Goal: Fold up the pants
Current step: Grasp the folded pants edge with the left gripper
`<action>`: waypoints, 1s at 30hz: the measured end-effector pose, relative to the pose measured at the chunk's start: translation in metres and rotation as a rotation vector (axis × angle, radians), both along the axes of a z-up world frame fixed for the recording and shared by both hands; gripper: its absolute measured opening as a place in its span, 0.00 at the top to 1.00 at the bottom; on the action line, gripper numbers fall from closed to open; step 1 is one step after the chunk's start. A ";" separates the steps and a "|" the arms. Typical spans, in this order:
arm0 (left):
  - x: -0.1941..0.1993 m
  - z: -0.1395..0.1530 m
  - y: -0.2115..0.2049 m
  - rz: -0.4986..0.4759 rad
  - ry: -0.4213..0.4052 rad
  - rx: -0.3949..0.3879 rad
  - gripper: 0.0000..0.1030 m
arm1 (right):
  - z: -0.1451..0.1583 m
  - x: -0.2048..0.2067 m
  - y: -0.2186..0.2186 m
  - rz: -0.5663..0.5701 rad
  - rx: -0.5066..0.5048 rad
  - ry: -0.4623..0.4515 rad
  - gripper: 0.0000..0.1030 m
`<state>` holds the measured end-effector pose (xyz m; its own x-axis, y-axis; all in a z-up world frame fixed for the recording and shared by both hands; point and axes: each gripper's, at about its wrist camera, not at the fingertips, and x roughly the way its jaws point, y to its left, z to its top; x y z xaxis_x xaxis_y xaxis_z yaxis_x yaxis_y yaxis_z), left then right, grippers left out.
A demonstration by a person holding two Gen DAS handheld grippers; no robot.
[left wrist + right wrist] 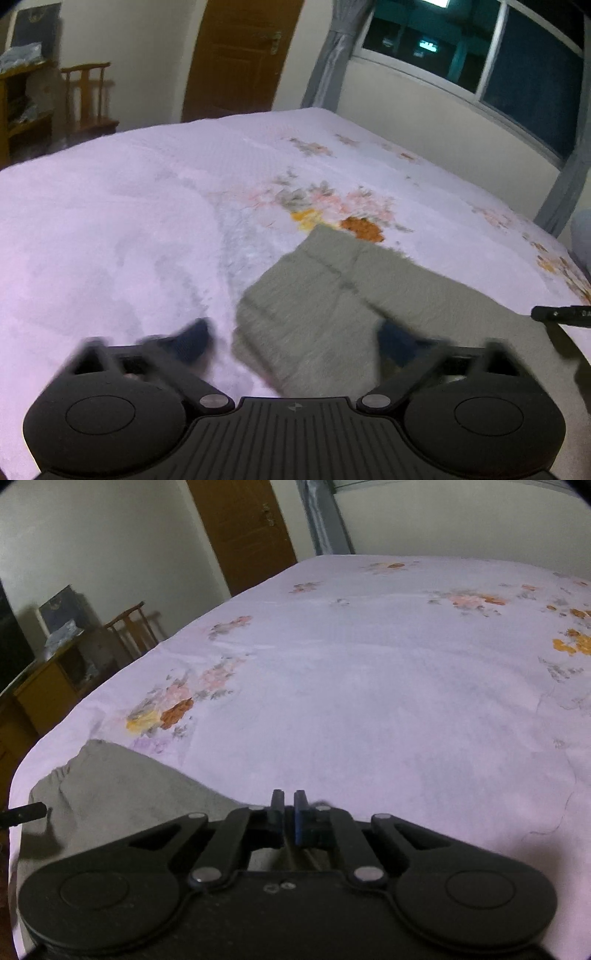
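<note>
Left wrist: gripper (295,341) fingertips motion-blurred.

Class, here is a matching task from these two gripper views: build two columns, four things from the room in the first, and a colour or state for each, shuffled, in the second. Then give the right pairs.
Things
1. pants
2. door
3. left gripper
4. right gripper

Colour or state
A. brown, closed
B. jaws shut
C. grey-green, lying on the floral bedspread
D. jaws apart, astride the cloth edge

Pairs: 1-C, 2-A, 3-D, 4-B
</note>
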<state>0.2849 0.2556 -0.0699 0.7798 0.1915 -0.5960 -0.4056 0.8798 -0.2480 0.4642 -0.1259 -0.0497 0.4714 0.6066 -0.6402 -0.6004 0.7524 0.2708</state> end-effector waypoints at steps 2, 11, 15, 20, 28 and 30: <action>0.007 0.004 -0.001 0.000 0.006 0.013 0.39 | 0.003 0.000 0.000 -0.010 0.006 -0.014 1.00; 0.016 0.005 0.014 -0.065 0.004 -0.019 0.63 | -0.005 0.007 -0.019 -0.115 -0.023 -0.001 1.00; 0.024 -0.008 0.017 -0.046 0.029 -0.039 0.62 | 0.016 -0.012 -0.009 -0.058 0.012 -0.086 1.00; 0.017 -0.001 0.010 -0.039 0.024 0.003 0.62 | 0.020 -0.030 0.018 0.022 0.017 -0.098 1.00; 0.015 -0.007 0.025 -0.041 0.043 -0.043 0.51 | -0.018 -0.014 0.034 -0.079 -0.142 -0.035 1.00; 0.007 0.005 0.020 -0.035 0.026 -0.006 0.51 | -0.008 -0.017 0.032 -0.146 -0.190 -0.078 1.00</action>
<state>0.2915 0.2759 -0.0646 0.7703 0.1608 -0.6170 -0.3808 0.8922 -0.2429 0.4476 -0.0938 -0.0576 0.5978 0.4006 -0.6944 -0.4949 0.8659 0.0735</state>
